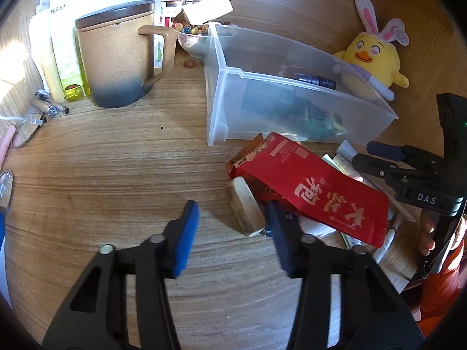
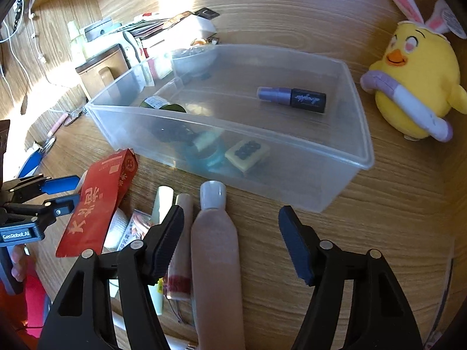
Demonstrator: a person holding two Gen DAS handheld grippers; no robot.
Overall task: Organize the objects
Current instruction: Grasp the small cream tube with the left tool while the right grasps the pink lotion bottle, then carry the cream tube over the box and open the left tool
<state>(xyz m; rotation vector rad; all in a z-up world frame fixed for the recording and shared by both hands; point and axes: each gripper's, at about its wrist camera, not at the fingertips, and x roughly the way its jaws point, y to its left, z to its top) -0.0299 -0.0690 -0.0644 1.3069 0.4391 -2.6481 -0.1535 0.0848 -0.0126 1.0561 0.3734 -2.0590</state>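
Observation:
In the left wrist view my left gripper is open low over the wooden table. A beige block lies between its fingers, up against the right one and well apart from the left blue pad. A red packet leans over that right finger. My right gripper is open around a pinkish tube with a grey cap. The tube lies nearer the left finger, and the right finger stands apart from it. Beyond stands a clear plastic bin holding a purple lipstick and a mahjong tile.
A lidded brown mug, bottles and a bowl of beads crowd the far left. A yellow chick plush sits right of the bin. More tubes and packets lie beside the pinkish tube.

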